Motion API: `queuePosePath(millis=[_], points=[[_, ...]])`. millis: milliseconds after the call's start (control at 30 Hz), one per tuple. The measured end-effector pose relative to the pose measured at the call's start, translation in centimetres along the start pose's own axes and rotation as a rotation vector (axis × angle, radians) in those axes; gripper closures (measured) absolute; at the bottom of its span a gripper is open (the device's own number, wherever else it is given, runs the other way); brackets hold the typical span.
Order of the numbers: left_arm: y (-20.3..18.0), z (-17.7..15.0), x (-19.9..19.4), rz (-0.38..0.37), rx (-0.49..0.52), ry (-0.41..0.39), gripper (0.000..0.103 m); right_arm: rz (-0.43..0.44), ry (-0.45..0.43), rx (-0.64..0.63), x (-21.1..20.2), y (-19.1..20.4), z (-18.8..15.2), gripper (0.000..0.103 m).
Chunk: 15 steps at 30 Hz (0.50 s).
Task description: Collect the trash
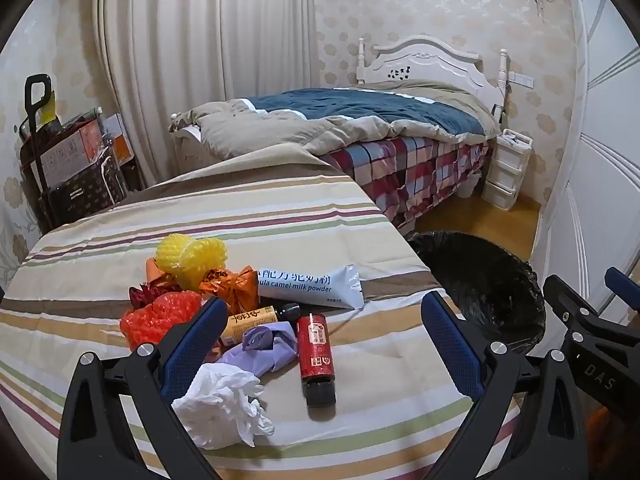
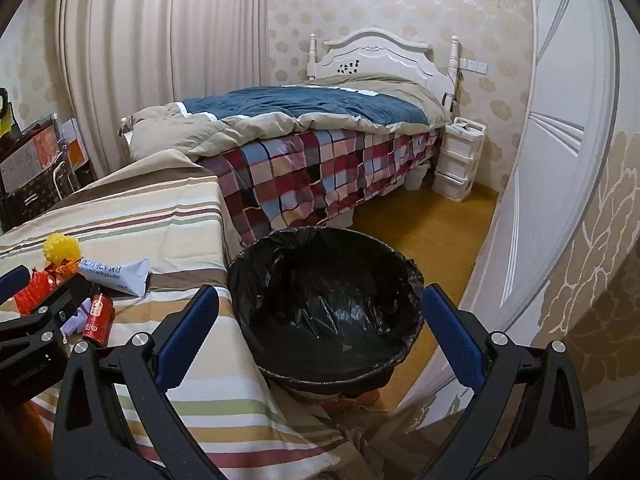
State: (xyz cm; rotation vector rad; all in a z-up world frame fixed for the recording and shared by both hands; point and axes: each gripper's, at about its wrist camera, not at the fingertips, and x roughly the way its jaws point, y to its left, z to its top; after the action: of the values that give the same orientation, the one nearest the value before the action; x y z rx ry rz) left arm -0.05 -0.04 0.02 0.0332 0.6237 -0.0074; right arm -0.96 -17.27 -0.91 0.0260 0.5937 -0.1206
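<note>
The striped bench (image 1: 280, 216) lies bare across the middle and upper part of the left wrist frame. At lower centre the litter crowds together: white glove (image 1: 224, 408), red bottle (image 1: 316, 352), purple wrapper (image 1: 264, 344), milk powder pouch (image 1: 312, 284). In the right wrist frame the black-lined bin (image 2: 324, 304) gapes unobstructed, touching the bench edge.

"camel milk powder" is read on the pale blue pouch (image 1: 316, 286), at twelve o'clock from the red bottle (image 1: 316, 346). "DAS" is printed on the right gripper (image 1: 596, 374).
</note>
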Motion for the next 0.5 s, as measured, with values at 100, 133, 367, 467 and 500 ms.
queuePosePath(millis=[100, 133, 367, 467, 500], points=[[0.01, 0.00, 0.00, -0.002, -0.002, 0.002, 0.006, -0.003, -0.003, -0.003, -0.06, -0.05, 0.02, 0.004], [-0.01, 0.00, 0.02, 0.000, 0.000, 0.003, 0.006, -0.002, -0.002, -0.001, -0.08, -0.09, 0.02, 0.004], [-0.34, 0.39, -0.40, 0.004, 0.000, 0.000, 0.006, -0.004, 0.000, 0.004, -0.08, -0.63, 0.01, 0.004], [-0.47, 0.65, -0.47, 0.008, -0.003, 0.001, 0.006, -0.004, 0.001, 0.006, 0.19, -0.86, 0.20, 0.004], [-0.49, 0.76, -0.47, 0.009, -0.005, 0.002, 0.006, -0.001, -0.001, 0.008, 0.11, -0.90, 0.09, 0.004]])
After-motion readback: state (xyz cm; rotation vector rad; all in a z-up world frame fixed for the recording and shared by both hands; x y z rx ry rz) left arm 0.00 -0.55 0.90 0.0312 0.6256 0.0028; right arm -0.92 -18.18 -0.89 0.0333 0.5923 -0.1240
